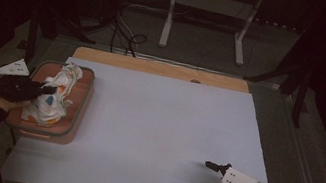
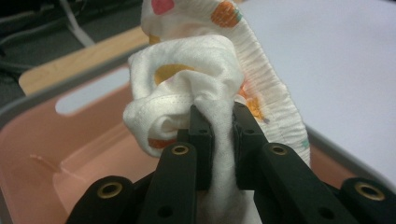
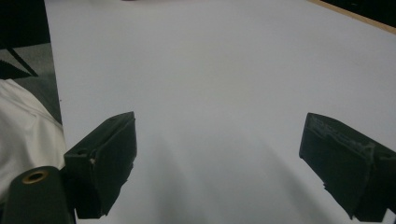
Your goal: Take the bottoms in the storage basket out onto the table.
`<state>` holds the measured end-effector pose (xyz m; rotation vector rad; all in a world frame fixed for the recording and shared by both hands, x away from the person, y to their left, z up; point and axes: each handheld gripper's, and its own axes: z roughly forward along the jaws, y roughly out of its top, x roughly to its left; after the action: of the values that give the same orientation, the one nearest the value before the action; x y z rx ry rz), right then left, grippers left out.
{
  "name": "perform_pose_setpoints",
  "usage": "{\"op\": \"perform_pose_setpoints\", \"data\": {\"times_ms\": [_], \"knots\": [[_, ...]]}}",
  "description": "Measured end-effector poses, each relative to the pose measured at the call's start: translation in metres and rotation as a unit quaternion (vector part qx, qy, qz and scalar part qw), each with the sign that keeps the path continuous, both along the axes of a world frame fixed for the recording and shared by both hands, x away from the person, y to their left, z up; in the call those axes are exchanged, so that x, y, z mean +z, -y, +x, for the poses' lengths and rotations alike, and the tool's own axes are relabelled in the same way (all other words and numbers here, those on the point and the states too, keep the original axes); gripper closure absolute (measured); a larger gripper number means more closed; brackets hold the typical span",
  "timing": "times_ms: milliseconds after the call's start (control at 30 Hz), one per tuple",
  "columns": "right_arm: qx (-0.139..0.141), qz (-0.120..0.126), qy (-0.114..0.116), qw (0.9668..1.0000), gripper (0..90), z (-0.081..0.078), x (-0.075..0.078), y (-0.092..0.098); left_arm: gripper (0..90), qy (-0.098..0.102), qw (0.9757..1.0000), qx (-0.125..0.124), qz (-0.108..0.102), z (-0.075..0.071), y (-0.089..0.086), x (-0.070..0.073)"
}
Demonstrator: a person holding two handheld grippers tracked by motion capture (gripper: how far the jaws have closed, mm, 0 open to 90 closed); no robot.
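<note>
1. The white spotted cloth [image 1: 54, 95] is bunched in the pink bin [image 1: 78, 107] at the table's left edge.
2. The left gripper [image 1: 50, 88] has its jaws pinched tight on a fold of that cloth, right over the bin.
3. The right gripper [image 1: 205, 178] rests near the white table [image 1: 165, 122] corner, jaws spread wide, nothing between them.

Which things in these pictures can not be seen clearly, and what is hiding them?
- Floor of the pink bin, high view: partly covered by the white patterned cloth.
- The cloth's shape, left gripper view: bunched, pinched in the left gripper, cut off at the top edge.
- White fabric, right gripper view: cut off at the left edge.
- Right gripper, high view: open above the table; its hand cut off at the bottom edge.
</note>
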<state>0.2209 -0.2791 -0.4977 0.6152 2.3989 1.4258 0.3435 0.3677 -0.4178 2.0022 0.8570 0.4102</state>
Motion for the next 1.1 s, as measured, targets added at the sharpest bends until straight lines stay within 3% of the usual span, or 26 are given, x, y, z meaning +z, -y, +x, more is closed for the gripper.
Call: {"op": "perform_pose_setpoints", "data": {"times_ms": [300,533,800,967,1100], "knots": [[0.004,0.003,0.002,1.0,11.1,0.0,0.0,-0.001,82.6,0.015,0.9995,-0.01,-0.025,-0.005,-0.004,0.01],[0.004,0.002,0.001,1.0,11.1,0.0,0.0,-0.001,82.6,0.035,0.9976,-0.02,-0.056,-0.006,-0.003,0.018],[0.003,0.004,0.001,1.0,11.1,0.0,0.0,-0.001,82.5,0.048,0.9957,-0.024,-0.075,-0.008,-0.003,0.031],[0.004,0.005,0.001,1.0,11.1,0.0,0.0,-0.001,82.5,0.062,0.9935,-0.032,-0.09,-0.01,-0.003,0.038],[0.004,0.001,0.001,1.0,11.1,0.0,0.0,-0.001,82.5,0.072,0.9904,-0.04,-0.111,-0.011,0.001,0.045]]}}
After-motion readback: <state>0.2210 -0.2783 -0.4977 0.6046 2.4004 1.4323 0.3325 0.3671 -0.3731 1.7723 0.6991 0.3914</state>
